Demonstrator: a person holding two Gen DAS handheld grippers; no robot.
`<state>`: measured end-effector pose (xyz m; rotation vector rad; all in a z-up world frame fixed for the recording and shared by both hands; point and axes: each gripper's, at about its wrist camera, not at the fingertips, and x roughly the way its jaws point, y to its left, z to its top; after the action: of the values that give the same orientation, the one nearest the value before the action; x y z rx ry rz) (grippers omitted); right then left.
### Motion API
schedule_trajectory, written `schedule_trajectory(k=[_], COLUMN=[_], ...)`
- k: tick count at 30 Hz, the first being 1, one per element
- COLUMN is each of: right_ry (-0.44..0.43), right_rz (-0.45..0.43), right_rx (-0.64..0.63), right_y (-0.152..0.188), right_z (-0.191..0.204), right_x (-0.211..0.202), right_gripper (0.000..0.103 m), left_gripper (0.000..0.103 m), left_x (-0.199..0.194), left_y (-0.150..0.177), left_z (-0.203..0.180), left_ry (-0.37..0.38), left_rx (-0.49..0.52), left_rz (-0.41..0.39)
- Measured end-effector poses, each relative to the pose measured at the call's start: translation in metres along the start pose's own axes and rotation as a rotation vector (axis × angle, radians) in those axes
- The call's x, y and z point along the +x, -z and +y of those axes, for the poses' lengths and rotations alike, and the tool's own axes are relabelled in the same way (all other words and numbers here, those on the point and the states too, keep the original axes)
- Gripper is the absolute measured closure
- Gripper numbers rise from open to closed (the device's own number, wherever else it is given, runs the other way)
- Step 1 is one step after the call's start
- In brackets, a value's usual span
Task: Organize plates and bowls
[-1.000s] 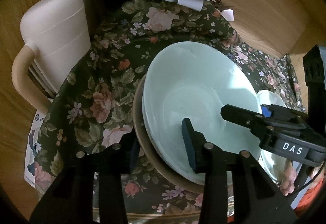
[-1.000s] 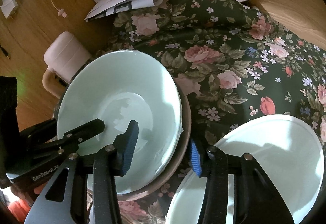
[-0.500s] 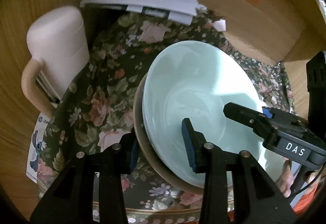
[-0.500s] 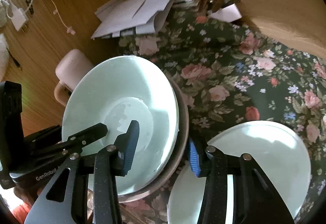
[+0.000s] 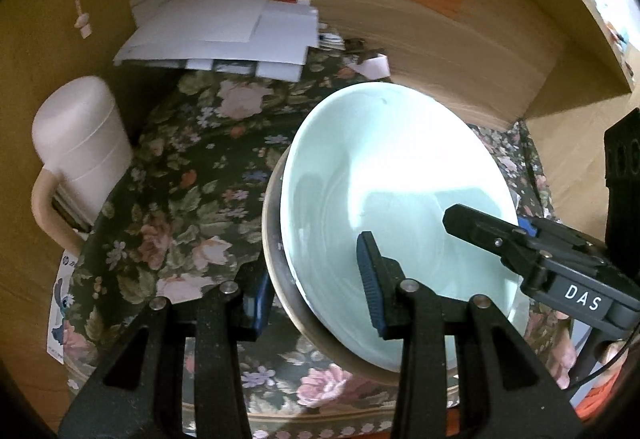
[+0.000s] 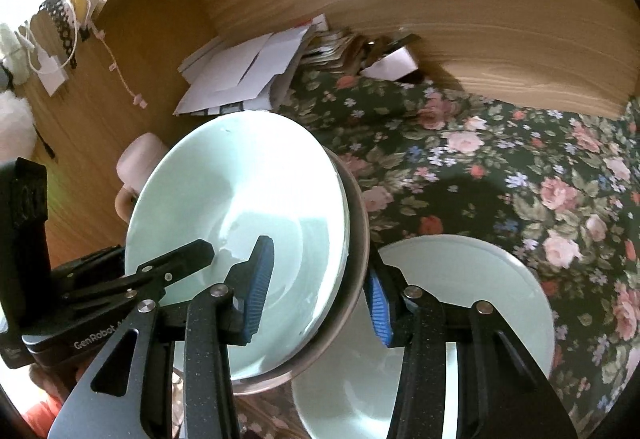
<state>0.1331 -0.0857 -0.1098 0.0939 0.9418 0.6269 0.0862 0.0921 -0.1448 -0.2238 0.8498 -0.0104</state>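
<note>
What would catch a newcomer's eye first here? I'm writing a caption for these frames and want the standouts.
First comes the stack of pale mint-green ceramic bowls nested in a brown-rimmed bowl, tilted, with the left gripper and right gripper each straddling its rim from opposite sides. Next is the dark floral tablecloth underneath, where another pale green plate lies to the right. A cream lidded mug stands at the cloth's left edge.
</note>
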Motion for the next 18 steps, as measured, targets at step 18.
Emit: schedule_trajectory(k=[18], right_ry=[0.06], right_rz=[-0.029], right_rx=[0.084], right_y=[0.023], right_z=[-0.053], right_x=[-0.043], right_gripper=[0.063], left_gripper=[0.064], left_x=[0.014], left_y=[0.01], left_z=[-0.068], left_ry=[0.075], left_rx=[0.077], left_rz=[0.037])
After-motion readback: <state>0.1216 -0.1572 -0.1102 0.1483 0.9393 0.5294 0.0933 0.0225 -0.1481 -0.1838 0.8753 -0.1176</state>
